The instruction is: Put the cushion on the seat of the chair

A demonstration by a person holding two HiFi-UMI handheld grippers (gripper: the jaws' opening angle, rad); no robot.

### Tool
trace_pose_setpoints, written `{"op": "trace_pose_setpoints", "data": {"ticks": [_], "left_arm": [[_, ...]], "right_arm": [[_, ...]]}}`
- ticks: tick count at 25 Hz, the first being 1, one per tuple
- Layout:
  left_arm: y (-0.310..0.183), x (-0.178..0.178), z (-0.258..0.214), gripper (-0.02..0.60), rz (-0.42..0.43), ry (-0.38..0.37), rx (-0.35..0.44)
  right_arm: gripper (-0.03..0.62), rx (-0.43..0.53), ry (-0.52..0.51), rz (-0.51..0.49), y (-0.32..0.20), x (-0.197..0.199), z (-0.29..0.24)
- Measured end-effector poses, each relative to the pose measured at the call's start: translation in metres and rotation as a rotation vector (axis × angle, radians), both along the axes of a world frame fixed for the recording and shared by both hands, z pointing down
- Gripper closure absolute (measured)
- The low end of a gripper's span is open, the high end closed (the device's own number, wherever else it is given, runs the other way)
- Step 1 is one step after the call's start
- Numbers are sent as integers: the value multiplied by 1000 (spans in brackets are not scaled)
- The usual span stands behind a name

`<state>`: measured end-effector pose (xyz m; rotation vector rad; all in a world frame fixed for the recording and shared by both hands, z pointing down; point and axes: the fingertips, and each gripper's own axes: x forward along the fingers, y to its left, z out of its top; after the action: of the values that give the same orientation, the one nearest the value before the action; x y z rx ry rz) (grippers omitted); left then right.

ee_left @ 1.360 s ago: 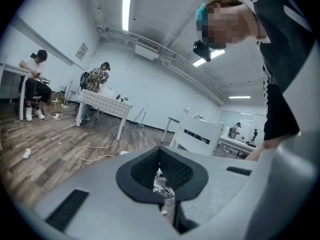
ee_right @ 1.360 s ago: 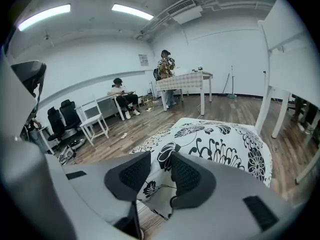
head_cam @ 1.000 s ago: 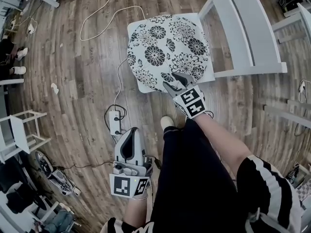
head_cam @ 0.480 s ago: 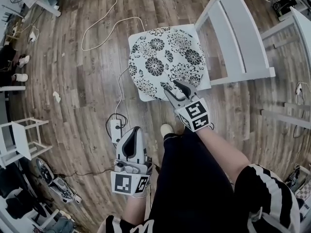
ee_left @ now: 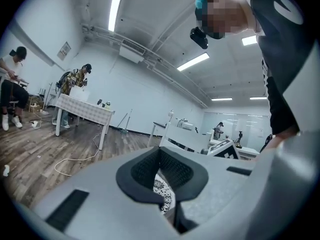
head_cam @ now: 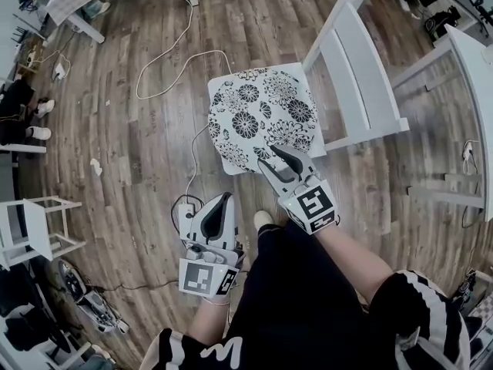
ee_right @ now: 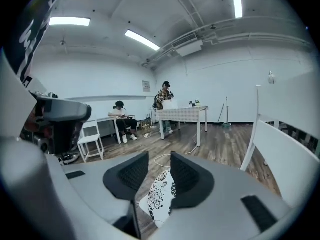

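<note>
Legs [head_cam: 308, 299] in black trousers are logged nearest, at the foot of the head view, with one pale shoe [head_cam: 263, 219] set on the wood floor [head_cam: 139, 129].

Next, the left gripper [head_cam: 223, 203] is held low beside the left leg, above the floor. Its jaws are closed tip to tip and nothing is held between them. A strip of the printed fabric is seen past them in the left gripper view [ee_left: 161, 156].

A power strip [head_cam: 185, 218] is laid on the floor just left of that gripper.

Further out, the right gripper [head_cam: 275, 158] is held over the near edge of the cushion [head_cam: 258, 118]. Its jaws are parted and nothing is clamped. The cushion [ee_right: 159, 199] is seen through the gap in the right gripper view [ee_right: 159, 159]. Whether the tips touch the fabric cannot be told.

The cushion, white with black flower print, is laid flat on the seat of the chair [head_cam: 350, 68] and most of the seat is covered by it. A white margin of seat is left showing at the near edge. The chair is white, and its slatted back is seen to the right of the cushion.

A white cable [head_cam: 166, 56] is looped on the floor beyond the seat.

Farthest, a white table [ee_right: 182, 111] is recorded, with one person [ee_right: 165, 100] standing at it and another person [ee_right: 122, 119] seated to its left.
</note>
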<state>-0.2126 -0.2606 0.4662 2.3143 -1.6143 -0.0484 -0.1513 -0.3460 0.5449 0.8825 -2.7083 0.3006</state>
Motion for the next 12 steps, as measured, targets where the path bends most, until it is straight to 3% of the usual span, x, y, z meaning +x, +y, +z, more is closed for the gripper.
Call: {"op": "trace_pose_setpoints", "data": {"ticks": [2,12], "left_arm": [[-2,5,-7,577,13,3,10],[5,26,-65,577,83,12,76]], "right_arm": [[521,34,-13,4,6,4,-21],[565,62,-117,31,35,20,-111]]}}
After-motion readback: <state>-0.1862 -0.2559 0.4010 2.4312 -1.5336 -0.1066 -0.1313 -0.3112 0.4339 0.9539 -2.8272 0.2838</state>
